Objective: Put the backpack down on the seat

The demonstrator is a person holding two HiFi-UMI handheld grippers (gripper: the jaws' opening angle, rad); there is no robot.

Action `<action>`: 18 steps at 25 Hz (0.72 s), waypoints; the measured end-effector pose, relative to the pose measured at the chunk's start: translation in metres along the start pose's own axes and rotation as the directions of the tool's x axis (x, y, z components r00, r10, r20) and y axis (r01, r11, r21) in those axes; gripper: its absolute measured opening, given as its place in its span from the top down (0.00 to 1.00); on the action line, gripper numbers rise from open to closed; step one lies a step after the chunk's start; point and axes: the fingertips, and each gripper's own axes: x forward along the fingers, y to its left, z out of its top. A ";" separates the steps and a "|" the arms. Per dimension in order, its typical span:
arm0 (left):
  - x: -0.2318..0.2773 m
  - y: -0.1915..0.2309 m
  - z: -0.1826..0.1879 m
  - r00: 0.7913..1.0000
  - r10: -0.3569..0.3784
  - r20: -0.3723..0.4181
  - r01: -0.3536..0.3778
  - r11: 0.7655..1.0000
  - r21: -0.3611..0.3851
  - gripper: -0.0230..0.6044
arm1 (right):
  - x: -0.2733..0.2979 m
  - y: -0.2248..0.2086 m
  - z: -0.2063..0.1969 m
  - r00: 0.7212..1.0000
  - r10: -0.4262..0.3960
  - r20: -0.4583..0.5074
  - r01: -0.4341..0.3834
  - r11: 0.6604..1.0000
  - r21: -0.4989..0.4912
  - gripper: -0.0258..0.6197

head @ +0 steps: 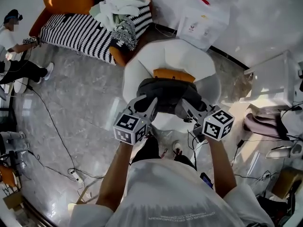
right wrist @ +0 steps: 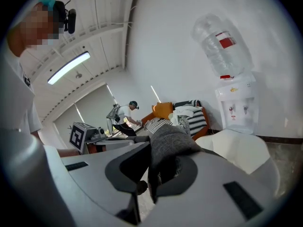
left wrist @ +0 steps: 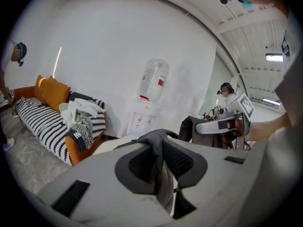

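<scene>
A dark grey backpack (head: 166, 92) hangs over the seat of a white round armchair (head: 137, 70), with an orange cushion (head: 173, 74) behind it. My left gripper (head: 146, 109) is shut on a grey strap of the backpack (left wrist: 158, 148) at its left side. My right gripper (head: 188, 111) is shut on another grey fabric strap (right wrist: 166, 148) at its right side. Both straps are pinched between the dark pads. Whether the backpack's bottom touches the seat I cannot tell.
A striped sofa (head: 75, 32) with orange cushions and piled clothes stands at the back left. A water dispenser (head: 204, 14) stands behind the chair. Cables (head: 57, 141) run over the floor at the left. Another person (head: 14, 51) is at the far left. Shelves and clutter are at the right (head: 274, 98).
</scene>
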 end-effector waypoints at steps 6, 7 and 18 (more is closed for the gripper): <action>0.010 0.019 -0.013 0.999 -0.010 -0.037 0.009 1.000 -0.019 0.85 | 0.024 -0.015 -0.005 0.999 -0.032 0.011 0.031 0.999 0.043 0.91; 0.011 0.023 -0.016 0.999 -0.010 -0.042 0.009 1.000 -0.022 0.85 | 0.029 -0.018 -0.007 0.999 -0.036 0.011 0.036 0.998 0.050 0.91; 0.030 0.063 -0.039 0.996 -0.036 -0.079 0.030 0.996 -0.081 0.85 | 0.067 -0.036 -0.021 0.996 -0.083 -0.006 0.084 0.995 0.059 0.91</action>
